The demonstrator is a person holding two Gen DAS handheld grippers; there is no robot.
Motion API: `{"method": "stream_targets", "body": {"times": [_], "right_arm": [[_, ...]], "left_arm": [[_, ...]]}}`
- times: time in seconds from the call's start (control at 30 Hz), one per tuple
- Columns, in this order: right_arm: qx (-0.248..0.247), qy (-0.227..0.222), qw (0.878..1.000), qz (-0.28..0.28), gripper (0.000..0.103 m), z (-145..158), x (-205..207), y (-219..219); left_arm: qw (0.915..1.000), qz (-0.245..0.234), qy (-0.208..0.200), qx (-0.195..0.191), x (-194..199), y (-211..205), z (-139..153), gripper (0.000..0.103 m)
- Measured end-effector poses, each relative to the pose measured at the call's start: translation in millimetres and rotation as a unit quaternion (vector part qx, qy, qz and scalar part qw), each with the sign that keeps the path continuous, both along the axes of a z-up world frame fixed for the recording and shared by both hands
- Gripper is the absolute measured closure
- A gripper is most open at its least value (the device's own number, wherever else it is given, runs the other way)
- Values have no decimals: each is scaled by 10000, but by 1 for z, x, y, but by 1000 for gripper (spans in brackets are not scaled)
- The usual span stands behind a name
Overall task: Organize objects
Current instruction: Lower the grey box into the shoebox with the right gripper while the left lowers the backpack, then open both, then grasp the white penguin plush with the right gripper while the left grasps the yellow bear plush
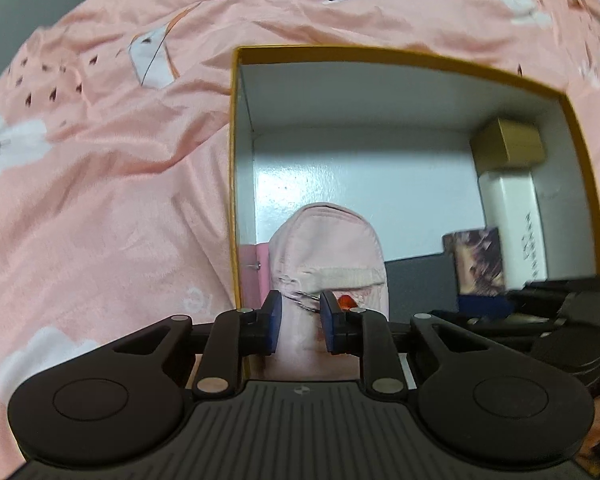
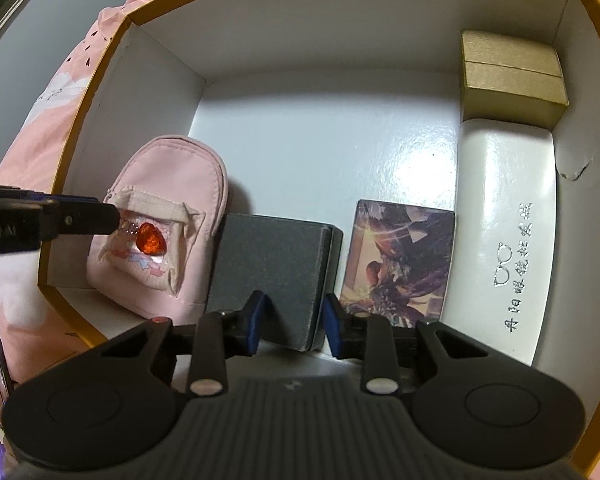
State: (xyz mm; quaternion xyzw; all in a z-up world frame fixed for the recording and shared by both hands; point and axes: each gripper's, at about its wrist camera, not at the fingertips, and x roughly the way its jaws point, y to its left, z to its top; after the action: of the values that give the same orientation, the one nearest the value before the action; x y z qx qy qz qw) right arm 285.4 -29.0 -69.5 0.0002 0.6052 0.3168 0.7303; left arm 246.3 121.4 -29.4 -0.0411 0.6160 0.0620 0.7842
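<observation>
Pink mini backpack pouch (image 2: 160, 224) upright at box (image 2: 112, 32) 8 o'clock corner, long axis toward 12; left gripper (image 1: 298, 322) straddles it, contact unclear. Right gripper (image 2: 294, 322) apart over grey box (image 2: 272, 264).

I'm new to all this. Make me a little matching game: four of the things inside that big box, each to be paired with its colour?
Things:
1. mini backpack
2. small box in the far corner
3. long case with writing
4. box between the right gripper's fingers

Colours:
A. white
B. dark grey
C. pink
D. gold

Pairs: 1-C, 2-D, 3-A, 4-B
</observation>
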Motion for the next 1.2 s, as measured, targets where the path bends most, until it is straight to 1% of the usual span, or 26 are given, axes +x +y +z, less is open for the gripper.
{"method": "stream_targets", "body": {"times": [0.1, 0.2, 0.23, 0.33, 0.47, 0.5, 0.53, 0.73, 0.87, 0.93, 1.07, 1.17, 1.2], "right_arm": [[-79, -217, 9997, 61, 68, 7, -6, 1], [-87, -529, 9985, 147, 68, 19, -11, 2], [-55, -563, 9983, 159, 68, 21, -12, -1], [-40, -577, 9982, 139, 68, 23, -6, 0], [-111, -274, 9995, -84, 68, 7, 1, -1], [-46, -225, 9997, -99, 69, 8, 2, -2], [-49, -182, 9998, -108, 71, 6, 2, 0], [-48, -209, 9997, -130, 72, 3, -1, 5], [-26, -202, 9997, -160, 72, 3, 0, 3], [-47, -385, 9992, -130, 71, 9, -4, 3], [83, -919, 9957, 10, 70, 37, -24, -4], [180, -1226, 9923, 78, 64, 58, -43, -15], [202, -1312, 9911, 105, 60, 63, -50, -19]], "left_arm": [[9994, -206, -101, 245, -3, -7, 3, 77], [9982, -297, -336, 386, -7, -9, 13, 77], [9978, -316, -450, 365, -9, -9, 18, 77], [9966, -287, -763, 95, -14, -4, 32, 76], [9945, -162, -1034, 25, -22, -1, 43, 76], [9941, -146, -1074, 8, -25, -1, 45, 76], [9937, -129, -1112, -24, -28, -1, 45, 76], [9905, -117, -1339, -302, -48, -4, 46, 76], [9880, -169, -1493, -360, -62, -9, 47, 75], [9866, -195, -1568, -396, -70, -13, 48, 75], [9826, -181, -1759, -559, -89, -22, 51, 75], [9805, -136, -1808, -759, -104, -32, 48, 75], [9803, -134, -1779, -849, -109, -36, 46, 75]]}}
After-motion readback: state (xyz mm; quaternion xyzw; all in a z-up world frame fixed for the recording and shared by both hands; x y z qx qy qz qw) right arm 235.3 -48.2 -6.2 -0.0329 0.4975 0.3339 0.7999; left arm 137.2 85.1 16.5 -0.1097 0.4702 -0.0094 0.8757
